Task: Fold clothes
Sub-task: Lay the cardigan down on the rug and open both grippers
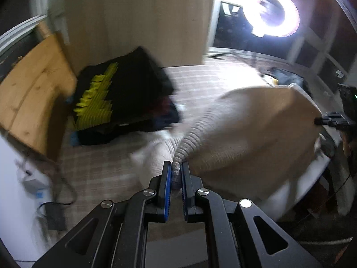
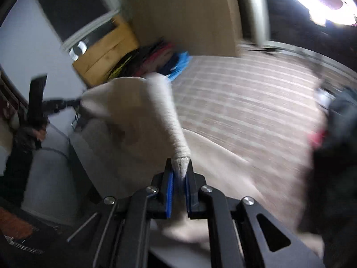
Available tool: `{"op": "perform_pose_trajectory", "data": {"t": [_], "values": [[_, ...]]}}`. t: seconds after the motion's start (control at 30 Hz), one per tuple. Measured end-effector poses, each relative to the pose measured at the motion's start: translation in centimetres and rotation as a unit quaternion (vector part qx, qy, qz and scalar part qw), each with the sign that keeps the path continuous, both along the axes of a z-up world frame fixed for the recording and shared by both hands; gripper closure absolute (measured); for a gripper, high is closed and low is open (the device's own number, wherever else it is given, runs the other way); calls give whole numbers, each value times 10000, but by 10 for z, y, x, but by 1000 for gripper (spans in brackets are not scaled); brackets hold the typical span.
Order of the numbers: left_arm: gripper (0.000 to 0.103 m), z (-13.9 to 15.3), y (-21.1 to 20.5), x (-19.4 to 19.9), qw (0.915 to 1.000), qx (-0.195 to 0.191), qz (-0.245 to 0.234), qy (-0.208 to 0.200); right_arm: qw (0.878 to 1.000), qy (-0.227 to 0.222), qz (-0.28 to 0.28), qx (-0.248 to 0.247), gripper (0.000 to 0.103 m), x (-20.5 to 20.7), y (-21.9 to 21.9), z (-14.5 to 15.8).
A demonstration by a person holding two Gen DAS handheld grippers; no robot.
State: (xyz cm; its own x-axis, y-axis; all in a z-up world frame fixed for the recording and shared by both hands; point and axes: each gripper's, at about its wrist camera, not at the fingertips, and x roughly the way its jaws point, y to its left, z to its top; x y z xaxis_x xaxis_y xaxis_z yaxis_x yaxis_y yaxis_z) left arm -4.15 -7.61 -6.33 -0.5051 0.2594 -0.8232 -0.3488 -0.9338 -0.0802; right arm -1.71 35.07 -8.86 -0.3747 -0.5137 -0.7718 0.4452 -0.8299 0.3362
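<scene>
Now, on the left, a pile of folded clothes [image 1: 125,96] sits by the wooden board [image 1: 33,98]. Next comes the cream sweater [image 1: 252,129], held up over the striped bed [image 1: 200,80]. The left gripper [image 1: 176,174] has its fingers clamped on one ribbed corner. The right gripper [image 2: 180,172] is clamped on the other, so the hem stretches sideways between them. The left view shows a ring light [image 1: 271,11]. The right view shows dark clothes [image 2: 334,147] waiting instead.

Left gripper [image 1: 176,167], right gripper [image 2: 179,164]: black linkage arms, silver screws, blue-padded fingers [image 1: 167,192].
</scene>
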Motion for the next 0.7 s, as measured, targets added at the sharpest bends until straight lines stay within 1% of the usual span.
{"op": "perform_pose_trajectory", "data": {"t": [0.03,0.1,0.13,0.17,0.2,0.27,0.3,0.33,0.4,0.43,0.5,0.6,0.63,0.7], "values": [[95,-5,9,3,9999,78,-141,-50,9997,-76,-207,69,95,8,17,0],[95,-29,33,7,9981,104,-534,-278,9982,-290,-423,318,95,20,36,-25],[95,-46,42,6,9969,18,-631,-475,9968,-405,-520,441,95,26,45,-37],[95,-64,51,5,9950,-74,-723,-678,9952,-585,-539,571,95,31,51,-50],[95,-82,60,4,9926,-166,-814,-881,9926,-794,-472,789,95,33,49,-71],[94,-90,63,6,9910,-305,-906,-935,9893,-922,-317,1088,94,40,47,-96],[92,-93,64,7,9902,-374,-951,-954,9882,-927,-269,1192,94,42,44,-103],[89,-96,64,8,9893,-443,-995,-974,9884,-887,-252,1206,94,43,43,-104],[86,-86,63,16,9877,-669,-1165,-796,9908,-697,-163,1149,92,46,40,-96],[83,-81,64,19,9866,-769,-1250,-717,9910,-633,-128,1170,91,47,39,-93],[80,-76,67,23,9831,-932,-1441,-633,9918,-479,-45,1183,84,49,36,-85],[80,-76,79,25,9760,-1112,-1763,-635,9926,-355,128,1154,82,52,33,-80],[80,-78,84,24,9738,-1190,-1834,-620,9924,-326,198,1169,80,53,29,-80],[80,-82,94,25,9669,-1225,-2142,-648,9910,-267,349,1265,76,65,26,-71]]}}
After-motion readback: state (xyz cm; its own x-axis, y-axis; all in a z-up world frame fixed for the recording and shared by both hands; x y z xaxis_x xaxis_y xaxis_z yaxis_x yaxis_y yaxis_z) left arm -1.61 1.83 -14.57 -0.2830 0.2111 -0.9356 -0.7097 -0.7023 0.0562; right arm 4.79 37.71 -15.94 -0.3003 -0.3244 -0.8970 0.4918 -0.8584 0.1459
